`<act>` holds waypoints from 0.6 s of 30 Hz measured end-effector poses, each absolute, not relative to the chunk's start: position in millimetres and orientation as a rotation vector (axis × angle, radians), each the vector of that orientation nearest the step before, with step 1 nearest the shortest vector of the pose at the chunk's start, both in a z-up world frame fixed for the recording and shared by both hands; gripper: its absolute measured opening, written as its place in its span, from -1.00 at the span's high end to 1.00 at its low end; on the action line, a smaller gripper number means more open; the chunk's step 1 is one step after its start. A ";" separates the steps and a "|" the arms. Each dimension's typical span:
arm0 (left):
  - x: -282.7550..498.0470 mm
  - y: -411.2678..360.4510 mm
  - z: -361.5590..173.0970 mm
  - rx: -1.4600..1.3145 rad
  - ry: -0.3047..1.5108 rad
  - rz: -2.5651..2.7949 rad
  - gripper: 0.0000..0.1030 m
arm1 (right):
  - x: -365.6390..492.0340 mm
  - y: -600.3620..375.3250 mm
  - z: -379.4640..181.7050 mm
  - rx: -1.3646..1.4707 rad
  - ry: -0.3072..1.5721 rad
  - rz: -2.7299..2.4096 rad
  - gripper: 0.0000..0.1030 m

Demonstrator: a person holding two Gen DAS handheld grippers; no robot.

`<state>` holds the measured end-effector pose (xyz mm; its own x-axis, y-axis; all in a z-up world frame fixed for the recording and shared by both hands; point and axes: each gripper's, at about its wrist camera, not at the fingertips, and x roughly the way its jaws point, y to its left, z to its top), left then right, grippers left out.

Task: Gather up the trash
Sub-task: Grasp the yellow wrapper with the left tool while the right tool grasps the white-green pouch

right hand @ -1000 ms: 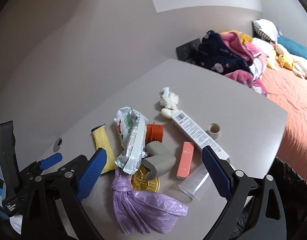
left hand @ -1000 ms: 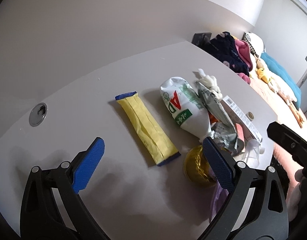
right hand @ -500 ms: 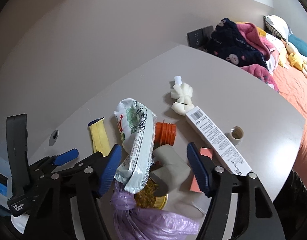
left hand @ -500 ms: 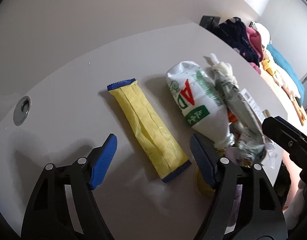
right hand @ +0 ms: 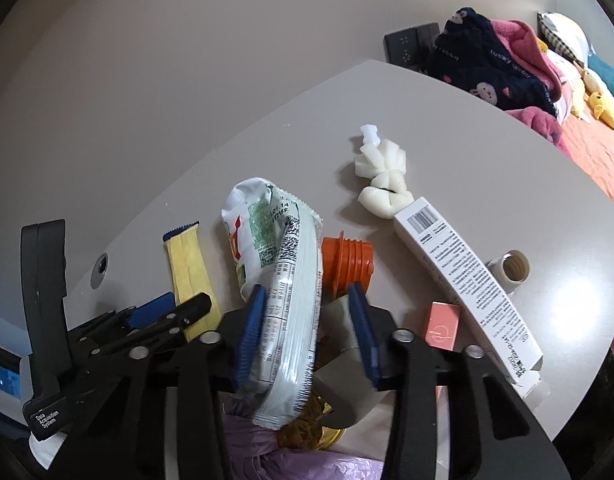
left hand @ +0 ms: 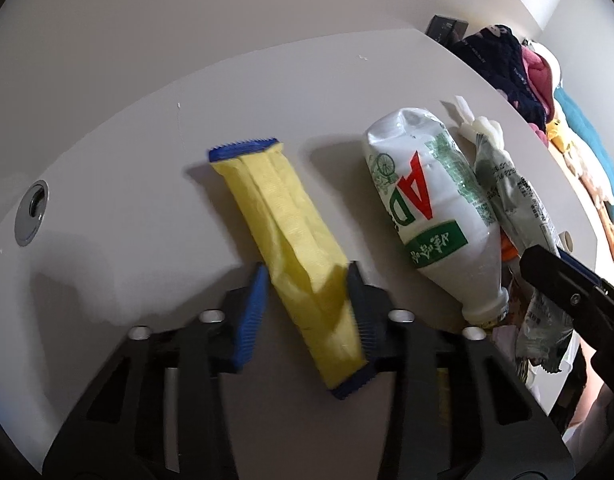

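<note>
A yellow wrapper with blue ends [left hand: 283,220] lies flat on the pale table [left hand: 127,184]. My left gripper [left hand: 307,308] straddles its near part, jaws closing, both blue pads against its edges, and the wrapper buckles a little there. In the right wrist view a green-and-white snack wrapper [right hand: 291,280] arches over the trash heap. My right gripper [right hand: 307,328] is closing around it. Its left pad touches the wrapper, while its right pad stands off beside a grey angled piece [right hand: 343,376]. A white AD bottle [left hand: 423,200] lies next to the yellow wrapper.
The heap holds an orange ribbed cap [right hand: 347,264], a long white box [right hand: 467,280], a pink box [right hand: 441,328], a small tape roll [right hand: 511,270], white foam lumps [right hand: 383,176], a gold item and a purple bag [right hand: 267,452]. Clothes [right hand: 487,60] and a bed lie beyond the table's far edge.
Both grippers dropped closer to the table and their jaws narrowed from wide open. The left now brackets the yellow wrapper, the right the green-and-white wrapper.
</note>
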<state>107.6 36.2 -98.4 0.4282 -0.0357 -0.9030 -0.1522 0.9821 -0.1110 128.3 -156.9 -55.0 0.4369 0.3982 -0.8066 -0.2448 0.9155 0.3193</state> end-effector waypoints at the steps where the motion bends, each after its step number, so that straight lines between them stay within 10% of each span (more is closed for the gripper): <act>1: 107.6 36.7 -98.4 -0.186 1.124 0.075 0.36 | 127.9 -156.4 -55.4 0.170 1.048 0.411 0.36; 18: 89.6 38.5 -57.6 -0.206 0.992 0.026 0.61 | 115.8 -177.5 -20.9 0.244 0.945 0.440 0.61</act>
